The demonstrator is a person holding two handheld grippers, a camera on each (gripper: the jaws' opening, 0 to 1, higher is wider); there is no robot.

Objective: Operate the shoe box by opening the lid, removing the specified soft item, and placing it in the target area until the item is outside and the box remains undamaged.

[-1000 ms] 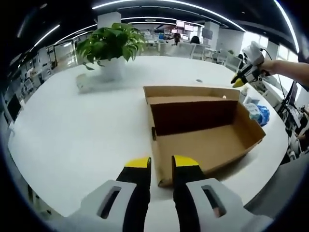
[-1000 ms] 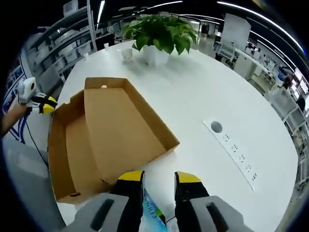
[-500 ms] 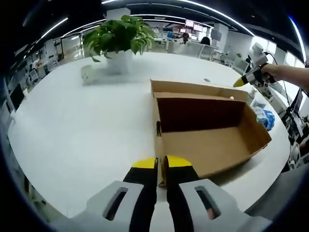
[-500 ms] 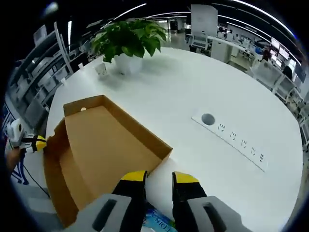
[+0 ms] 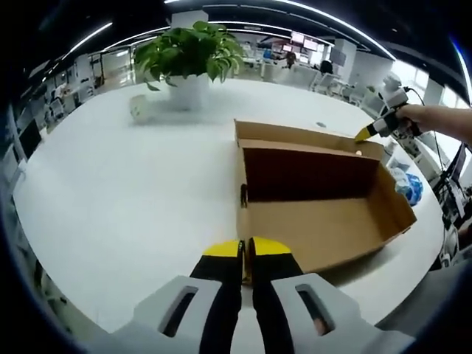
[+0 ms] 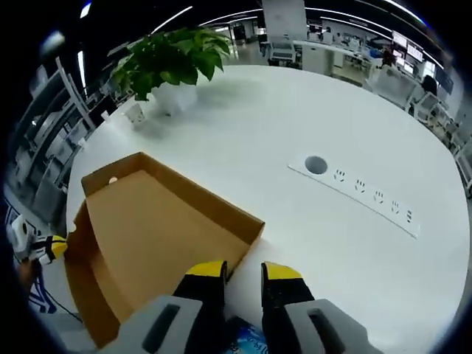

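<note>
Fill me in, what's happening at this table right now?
A person works an open cardboard shoe box on a white table with two handheld grippers. The left gripper is closed on the box's near wall. The right gripper hovers open over the box's far corner, a blue-and-white packet beside the box. The box looks empty.

White round table (image 5: 118, 199): smooth, glossy top. On it: open brown cardboard shoe box (image 5: 324, 221) near the front edge, lid folded back flat on the surface; potted green plant (image 5: 188, 63) in a white pot toward the far side; small white cup (image 5: 137, 109) just beside the pot; blue-and-white soft packet (image 5: 408, 184) at the box's far end. Set flush into the top: white socket strip (image 6: 361, 198) with a round grey opening.
</note>
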